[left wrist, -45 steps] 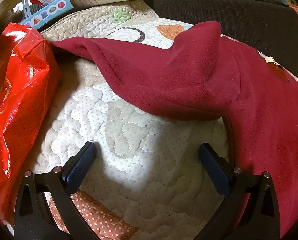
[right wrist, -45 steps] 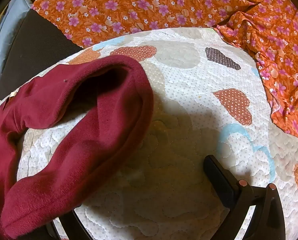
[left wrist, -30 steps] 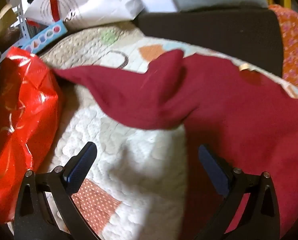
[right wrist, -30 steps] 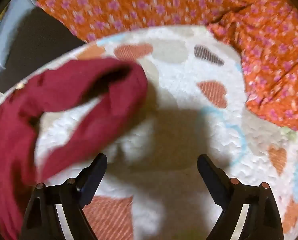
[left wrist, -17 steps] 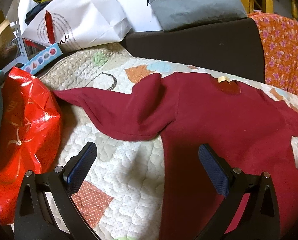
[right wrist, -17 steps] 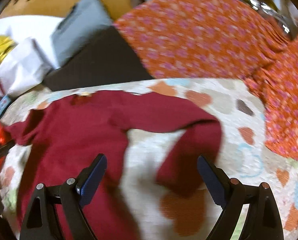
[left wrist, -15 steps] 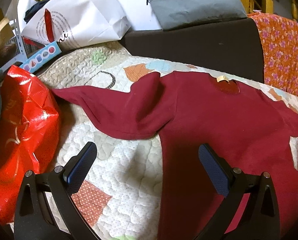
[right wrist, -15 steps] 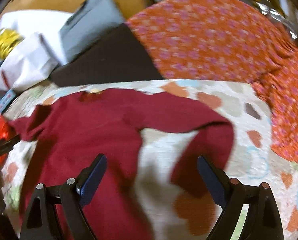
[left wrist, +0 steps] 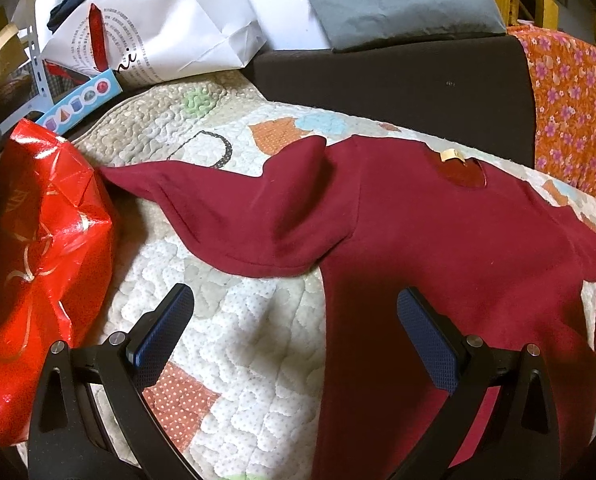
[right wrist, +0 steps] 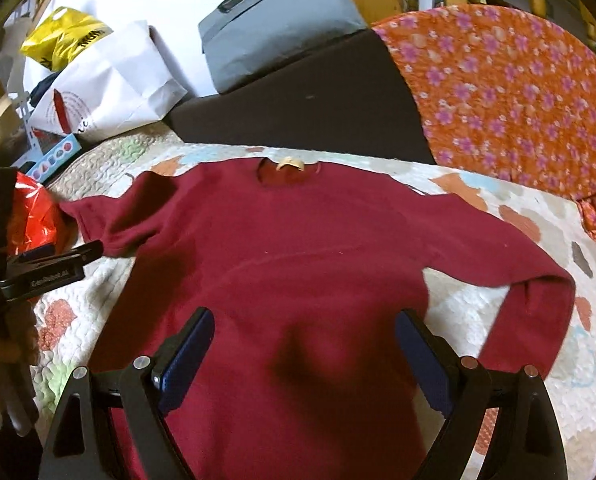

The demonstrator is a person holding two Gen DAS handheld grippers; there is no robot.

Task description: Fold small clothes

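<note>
A dark red long-sleeved sweater (right wrist: 298, 264) lies spread flat on a patterned quilt (right wrist: 478, 312), neck away from me. Its left sleeve (left wrist: 226, 208) points toward a red bag, with a raised fold at the shoulder. Its right sleeve (right wrist: 538, 300) bends down at the cuff. My left gripper (left wrist: 294, 336) is open and empty above the quilt beside the sweater's left edge. My right gripper (right wrist: 306, 356) is open and empty above the sweater's body. The left gripper also shows at the left of the right wrist view (right wrist: 50, 268).
A shiny red bag (left wrist: 38, 264) lies on the quilt's left. A dark cushion (left wrist: 398, 92), a white paper bag (left wrist: 158, 28) and a grey bag (left wrist: 398, 0) stand behind. An orange flowered cloth (right wrist: 518, 100) covers the right side.
Both grippers have pulled back and risen from the sleeves. The right gripper let go of the right sleeve and now looks over the whole sweater. The sweater lies spread out.
</note>
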